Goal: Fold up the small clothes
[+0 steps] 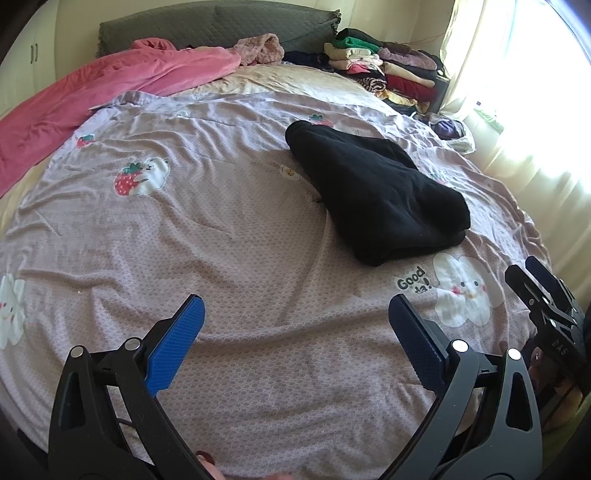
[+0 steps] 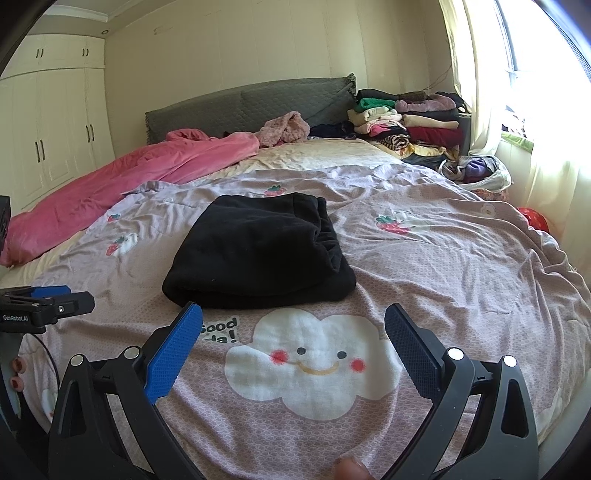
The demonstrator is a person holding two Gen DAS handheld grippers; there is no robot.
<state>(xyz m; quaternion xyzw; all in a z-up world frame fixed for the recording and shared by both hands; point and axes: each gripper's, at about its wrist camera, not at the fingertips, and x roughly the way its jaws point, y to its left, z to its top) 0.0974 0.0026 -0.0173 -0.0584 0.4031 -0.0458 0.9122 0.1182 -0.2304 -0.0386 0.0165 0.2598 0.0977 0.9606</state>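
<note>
Left wrist view, left to right: crumpled pink plush blanket [image 1: 110, 85] far off past the left finger, against the grey quilted headboard [image 1: 221, 26]. Lilac cartoon-print bedsheet with strawberries and clouds [image 1: 240, 258] runs under and ahead of both fingers. Left gripper [image 1: 295, 317] has its blue-padded fingers [image 1: 177, 339] spread wide, nothing between them, sheet only. Folded black fleece garment [image 1: 373, 192] lies flat on the sheet, ahead of the fingers and toward the right one, apart from both tips. Stack of folded mixed-colour clothes [image 1: 384, 66] far ahead, beyond the right finger, by the headboard corner. Right gripper [image 1: 535, 288] shows at the right edge, just beside the left gripper's right finger.

Right wrist view, left to right: cream wardrobe doors [image 2: 55, 129] far left. Left gripper [image 2: 48, 299] pokes in outside the left finger. Pink blanket [image 2: 129, 177] beyond it. Right gripper [image 2: 293, 321] is wide apart too, blue pads [image 2: 173, 354] empty, white smiling cloud print [image 2: 314, 362] sitting between the fingers. Black garment [image 2: 258, 251] lies just ahead of the tips, nearer the left finger, nearly touching its tip, cannot tell contact. Clothes stack [image 2: 406, 118] far ahead right, sheer cream curtain [image 2: 546, 129] outside the right finger.
</note>
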